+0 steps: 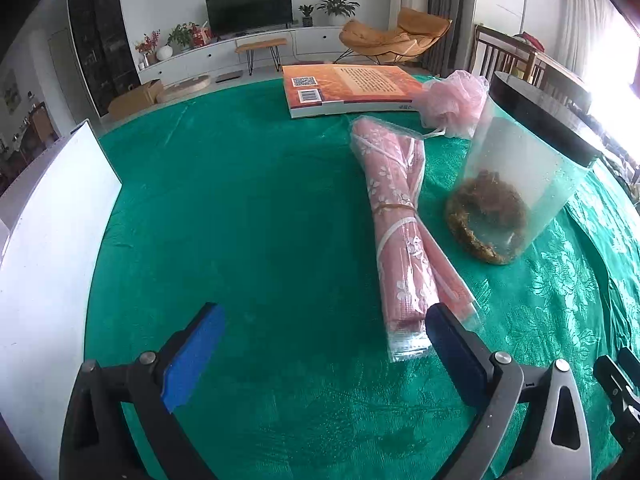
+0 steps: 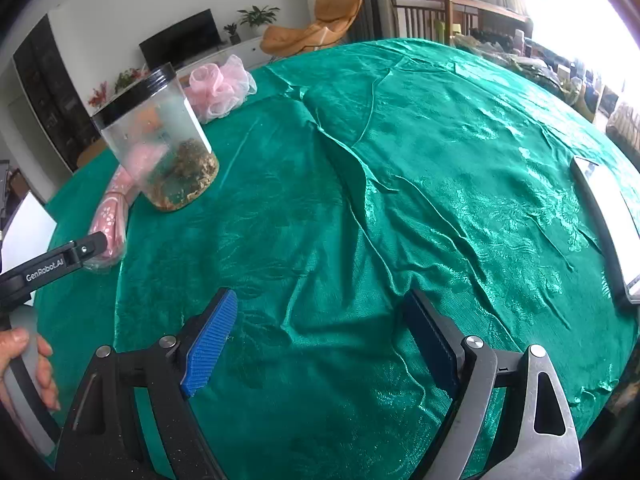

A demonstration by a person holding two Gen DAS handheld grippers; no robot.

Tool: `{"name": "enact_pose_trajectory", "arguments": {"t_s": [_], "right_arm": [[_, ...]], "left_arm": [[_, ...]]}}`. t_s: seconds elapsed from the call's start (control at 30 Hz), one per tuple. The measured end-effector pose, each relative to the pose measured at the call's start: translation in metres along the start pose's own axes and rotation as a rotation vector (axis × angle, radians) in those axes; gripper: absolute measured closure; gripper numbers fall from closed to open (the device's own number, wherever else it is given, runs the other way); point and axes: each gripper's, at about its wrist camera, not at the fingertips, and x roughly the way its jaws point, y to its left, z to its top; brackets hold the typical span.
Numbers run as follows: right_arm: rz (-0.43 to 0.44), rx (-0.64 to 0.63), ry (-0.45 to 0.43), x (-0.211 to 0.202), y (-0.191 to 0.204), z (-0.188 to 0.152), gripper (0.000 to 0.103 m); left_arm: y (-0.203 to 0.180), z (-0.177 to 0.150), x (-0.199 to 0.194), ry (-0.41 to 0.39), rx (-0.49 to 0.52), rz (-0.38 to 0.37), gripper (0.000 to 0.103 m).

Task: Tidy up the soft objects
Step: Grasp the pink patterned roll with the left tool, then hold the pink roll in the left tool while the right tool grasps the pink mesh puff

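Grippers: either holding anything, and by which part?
Nothing held. Left gripper and right gripper are both open over the green tablecloth; the pink bundle lies untouched.

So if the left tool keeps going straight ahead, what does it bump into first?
Probably nothing soon. The left tool is open and points over bare green cloth. The pink roll lies just beside its right finger, so that finger might brush it. Depth is hard to judge.
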Motion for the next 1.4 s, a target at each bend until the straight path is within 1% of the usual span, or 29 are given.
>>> {"name": "enact_pose_trajectory", "arguments": {"t_s": [0.03, 0.1, 0.13, 0.17, 0.23, 0.33, 0.47, 0.53, 0.57, 0.6, 0.67, 0.7, 0.73, 0.8, 0.83, 0.87, 0.93, 0.97, 1.17, 1.2, 1.23, 1.27, 1.3, 1.33, 1.37, 1.4], "right_arm": [[-0.002, -0.001, 0.0, 0.0, 0.001, 0.0, 0.015], [-0.007, -0.005, 0.0, 0.0, 0.002, 0.0, 0.015], [-0.008, -0.006, 0.0, -0.001, 0.002, 0.0, 0.015], [-0.007, -0.005, 0.0, -0.001, 0.002, 0.0, 0.015], [-0.002, -0.001, -0.001, -0.001, 0.002, 0.0, 0.015], [0.002, 0.001, -0.002, -0.001, 0.002, 0.0, 0.015], [0.002, 0.0, -0.002, -0.001, 0.002, 0.0, 0.015], [0.004, 0.002, -0.002, -0.001, 0.001, 0.0, 0.015], [0.006, 0.003, -0.002, -0.001, 0.001, 0.0, 0.015], [0.005, 0.002, -0.002, -0.001, 0.001, 0.0, 0.015], [0.003, 0.0, -0.002, -0.001, 0.001, 0.0, 0.015], [0.001, -0.001, -0.001, -0.001, 0.001, 0.0, 0.015], [0.002, 0.0, -0.001, -0.001, 0.001, 0.0, 0.015], [0.0, -0.003, -0.001, -0.001, 0.0, 0.0, 0.015], [-0.001, -0.004, -0.001, -0.001, 0.0, 0.0, 0.015], [0.0, -0.003, -0.001, -0.001, 0.0, 0.0, 0.015], [-0.001, -0.004, -0.001, -0.001, 0.0, 0.0, 0.015], [-0.001, -0.004, -0.001, -0.001, 0.0, 0.0, 0.015], [-0.002, -0.006, -0.001, -0.001, 0.0, 0.001, 0.015], [-0.003, -0.006, -0.001, -0.001, 0.0, 0.001, 0.015], [-0.003, -0.006, -0.001, -0.001, 0.0, 0.001, 0.015], [-0.003, -0.006, -0.001, -0.001, 0.0, 0.001, 0.015], [-0.003, -0.006, -0.001, -0.001, 0.0, 0.001, 0.015], [-0.002, -0.006, -0.001, -0.001, 0.0, 0.001, 0.015], [-0.003, -0.006, -0.001, -0.001, 0.0, 0.001, 0.015], [-0.002, -0.006, -0.001, -0.001, 0.0, 0.001, 0.015]], "left_arm": [[0.002, 0.001, -0.001, 0.001, -0.002, -0.047, 0.003], [0.0, 0.005, -0.002, 0.003, 0.007, -0.172, 0.003], [-0.004, 0.009, -0.001, 0.009, 0.02, -0.223, 0.003], [-0.009, 0.014, 0.001, 0.013, 0.033, -0.257, 0.003], [-0.02, 0.023, 0.002, 0.003, 0.069, -0.28, 0.003], [-0.036, 0.036, 0.012, -0.003, 0.147, -0.241, 0.003], [-0.048, 0.041, 0.043, 0.064, 0.223, -0.146, 0.003], [-0.045, 0.04, 0.056, 0.079, 0.212, -0.102, 0.003], [-0.041, 0.039, 0.06, 0.082, 0.188, -0.108, 0.002], [-0.037, 0.041, 0.062, 0.068, 0.158, -0.119, 0.001], [-0.032, 0.045, 0.065, 0.063, 0.121, -0.103, 0.002], [-0.03, 0.047, 0.065, 0.058, 0.108, -0.104, 0.004], [-0.027, 0.048, 0.065, 0.046, 0.096, -0.103, 0.008], [-0.023, 0.048, 0.061, 0.013, 0.085, -0.065, 0.041], [-0.019, 0.048, 0.059, 0.002, 0.072, -0.075, 0.05], [-0.014, 0.047, 0.057, -0.005, 0.057, -0.077, 0.065], [-0.004, 0.044, 0.053, -0.011, 0.03, -0.075, 0.069], [0.0, 0.04, 0.05, -0.014, 0.02, -0.055, 0.07], [0.014, 0.008, 0.029, -0.031, -0.036, 0.053, 0.069], [0.016, 0.005, 0.03, -0.029, -0.041, 0.065, 0.067], [0.017, 0.003, 0.03, -0.03, -0.042, 0.062, 0.063], [0.017, -0.001, 0.029, -0.035, -0.039, 0.067, 0.054], [0.017, -0.002, 0.028, -0.035, -0.034, 0.083, 0.037], [0.017, -0.002, 0.03, -0.027, -0.031, 0.091, 0.026], [0.018, -0.001, 0.032, -0.012, -0.029, 0.077, 0.009], [0.018, 0.0, 0.035, -0.003, -0.023, 0.055, 0.007]]}}
